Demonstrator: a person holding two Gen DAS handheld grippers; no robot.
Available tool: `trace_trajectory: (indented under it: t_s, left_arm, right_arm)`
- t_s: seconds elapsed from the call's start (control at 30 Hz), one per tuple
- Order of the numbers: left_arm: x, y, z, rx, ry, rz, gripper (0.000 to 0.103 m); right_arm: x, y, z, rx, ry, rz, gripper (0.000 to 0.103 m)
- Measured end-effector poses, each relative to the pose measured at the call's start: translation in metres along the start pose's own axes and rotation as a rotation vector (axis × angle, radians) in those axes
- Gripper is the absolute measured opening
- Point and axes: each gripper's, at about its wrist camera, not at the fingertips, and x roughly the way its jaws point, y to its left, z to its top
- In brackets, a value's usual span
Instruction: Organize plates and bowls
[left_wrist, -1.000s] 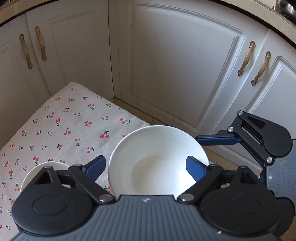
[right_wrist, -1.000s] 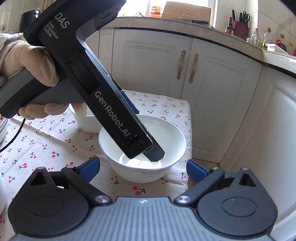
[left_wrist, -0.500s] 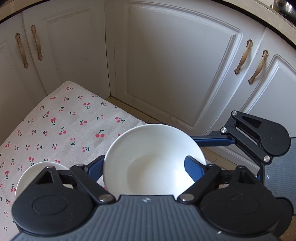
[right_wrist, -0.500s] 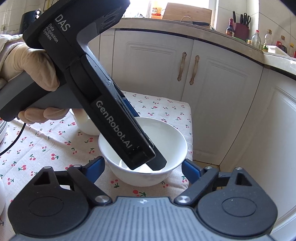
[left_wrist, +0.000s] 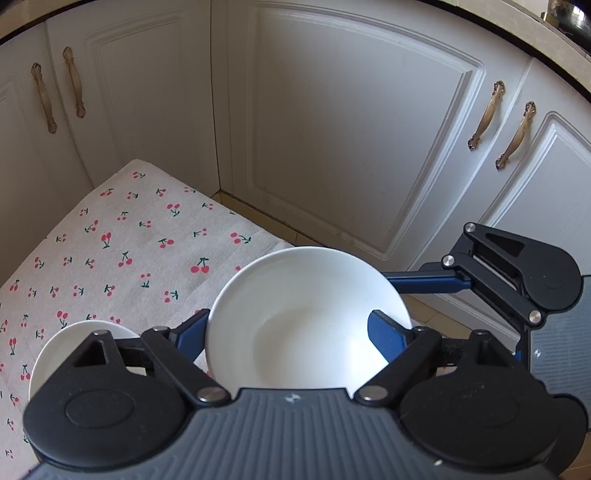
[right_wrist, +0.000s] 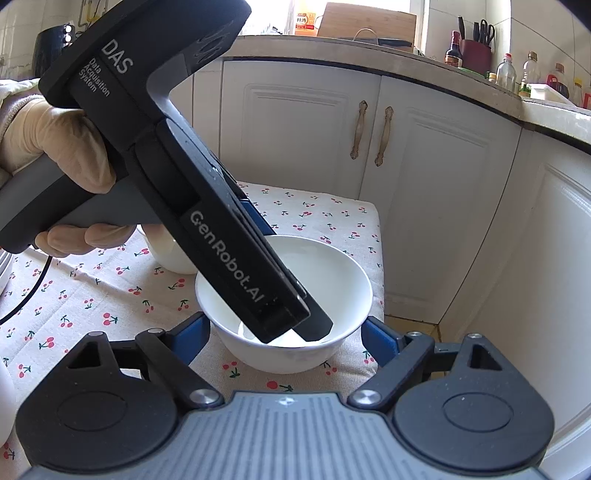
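White bowl (left_wrist: 295, 317) on cherry-print cloth (left_wrist: 122, 251), my left gripper (left_wrist: 295, 332) clamped across its rim, my right gripper (right_wrist: 286, 332) closing around it, second bowl (left_wrist: 74, 339) beside.

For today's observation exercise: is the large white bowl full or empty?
Empty. The bowl shows a bare white inside in the left wrist view; only one finger of the left gripper reaches in.

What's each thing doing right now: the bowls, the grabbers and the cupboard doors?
big bowl, upright on the cherry cloth, no food in it.
small bowl, upright on the cloth, mostly hidden.
left gripper, one finger inside the big bowl, one outside; grip unclear.
right gripper, jaws closing, big bowl between its fingers, seemingly not clamped yet.
cupboard doors, shut.
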Motion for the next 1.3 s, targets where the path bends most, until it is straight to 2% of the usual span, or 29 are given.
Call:
trace_trajectory:
  t_s: [0.27,0.57,1.3]
  left_arm:
    - [-0.011,-0.003,-0.005,-0.011,-0.002,-0.006,0.089]
    - [-0.047,-0.017,-0.018,-0.027,-0.035,-0.001,0.089]
    - [-0.153,-0.063,-0.099,-0.075,-0.091,0.072,0.089]
  right_arm:
    - [-0.011,0.007,0.001,-0.002,0.003,0.008,0.092]
    - [-0.041,0.025,0.005,-0.007,-0.007,0.024,0.092]
    - [-0.127,0.11,0.011,-0.039,-0.042,0.125,0.092]
